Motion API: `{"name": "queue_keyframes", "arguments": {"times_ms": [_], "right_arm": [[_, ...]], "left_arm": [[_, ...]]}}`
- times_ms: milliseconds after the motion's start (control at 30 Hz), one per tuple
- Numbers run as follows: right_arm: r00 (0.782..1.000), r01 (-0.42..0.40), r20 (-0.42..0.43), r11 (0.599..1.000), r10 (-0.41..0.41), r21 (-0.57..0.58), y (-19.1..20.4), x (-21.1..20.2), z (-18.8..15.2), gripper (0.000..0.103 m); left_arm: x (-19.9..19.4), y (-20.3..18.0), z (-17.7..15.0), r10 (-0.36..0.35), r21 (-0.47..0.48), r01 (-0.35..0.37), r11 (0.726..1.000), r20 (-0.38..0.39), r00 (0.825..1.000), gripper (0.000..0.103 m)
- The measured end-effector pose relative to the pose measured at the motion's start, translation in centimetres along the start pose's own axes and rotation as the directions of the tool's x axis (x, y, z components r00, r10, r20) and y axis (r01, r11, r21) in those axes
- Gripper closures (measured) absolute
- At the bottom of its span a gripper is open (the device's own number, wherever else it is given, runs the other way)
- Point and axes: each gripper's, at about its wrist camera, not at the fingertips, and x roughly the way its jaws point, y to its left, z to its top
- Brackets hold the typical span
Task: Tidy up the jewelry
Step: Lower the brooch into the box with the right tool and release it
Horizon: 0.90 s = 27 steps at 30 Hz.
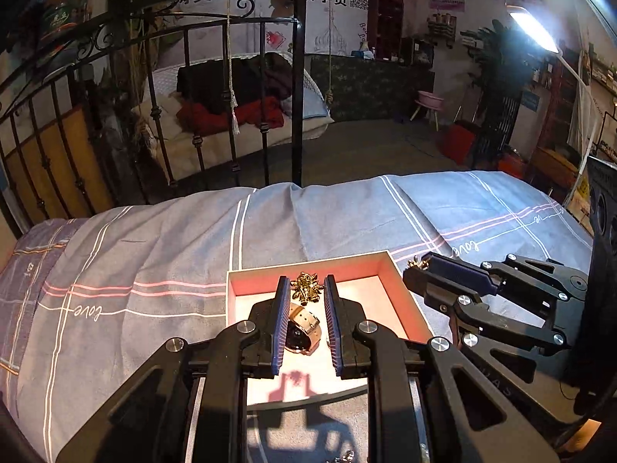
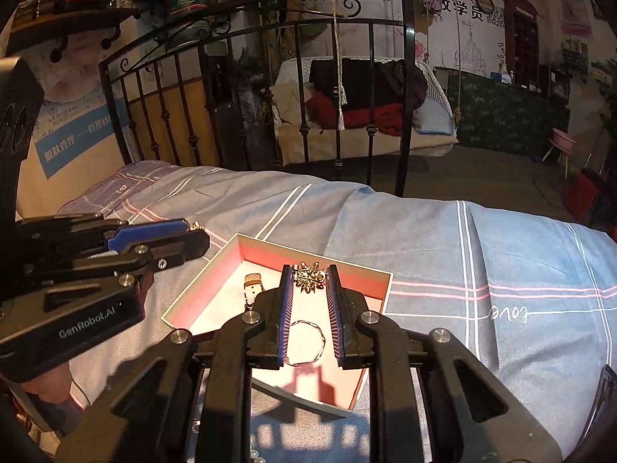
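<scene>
The left gripper [image 1: 306, 282] is nipped shut on a small gold brooch shaped like a spray of leaves [image 1: 306, 288], pinched right at the fingertips. The right gripper [image 2: 308, 272] is closed the same way on a second gold brooch [image 2: 308, 278] of much the same make. Neither piece rests on anything; both hang clear of the bed.

What matters is where the shallow open cardboard box with pink inner walls and a pale floor [image 1: 354, 270] sits from each tool. It lies on the blue-grey checked bedspread [image 1: 154, 250], below and just ahead of both.

- **Left gripper:** Looking along it, the box floor falls from the tips toward 6 o'clock. The other gripper stands off at about 3 o'clock, over the box's far right corner.
- **Right gripper:** Looking along it, the floor again falls toward 6 o'clock. Its partner is out at 9 to 10 o'clock, beyond the far left corner.

Each tool throws its own shadow on the near part of the box floor.

Under the left tips lies a rose-gold wristwatch with a tan strap [image 1: 304, 326], its long axis running roughly 12 to 6 with a slight lean. Under the right tips lies a thin wire bangle [image 2: 322, 337], flat on the floor.

I'd judge both brooches are bound for this box. Neither hand looks plainly closer. A straight drop would land each piece on what is already there, so a small sideways shift to bare floor seems wise.
</scene>
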Motion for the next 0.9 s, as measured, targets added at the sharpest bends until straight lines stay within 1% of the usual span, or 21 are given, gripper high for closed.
{"name": "queue_keyframes", "arguments": {"times_ms": [33,133,267,500,633,733,900], "right_arm": [[1.000,0.003,-0.010,1.000,-0.003,0.000,-0.1,0.4,0.0,0.085],[0.999,0.011,-0.051,1.000,-0.011,0.004,-0.6,2.2,-0.2,0.085],[0.995,0.019,-0.099,1.000,-0.018,0.007,-1.0,4.2,-0.9,0.085],[0.988,0.005,-0.153,1.000,-0.006,-0.005,-1.1,6.6,-2.3,0.085],[0.984,-0.015,-0.176,1.000,0.011,-0.024,-0.4,7.7,-2.7,0.085],[0.981,-0.026,-0.194,0.999,0.018,-0.038,0.1,8.4,-3.0,0.085],[0.978,-0.031,-0.208,0.999,0.022,-0.039,0.2,8.9,-3.5,0.085]], "left_arm": [[0.5,0.2,0.4,-0.002,-0.006,0.002,1.000,-0.011,1.000,0.085],[2.7,0.8,1.0,-0.032,-0.055,0.028,0.998,-0.078,0.996,0.086],[5.2,-0.1,0.0,-0.012,-0.004,0.011,1.000,-0.133,0.991,0.085],[7.4,-0.6,-1.2,-0.018,0.047,0.026,0.999,-0.176,0.984,0.085],[8.5,-0.6,-1.7,-0.003,0.073,0.018,0.997,-0.199,0.980,0.085],[8.9,-0.8,-1.9,0.015,0.094,0.003,0.996,-0.187,0.982,0.085],[9.1,-0.8,-1.8,0.027,0.092,-0.011,0.996,-0.175,0.984,0.085]]}}
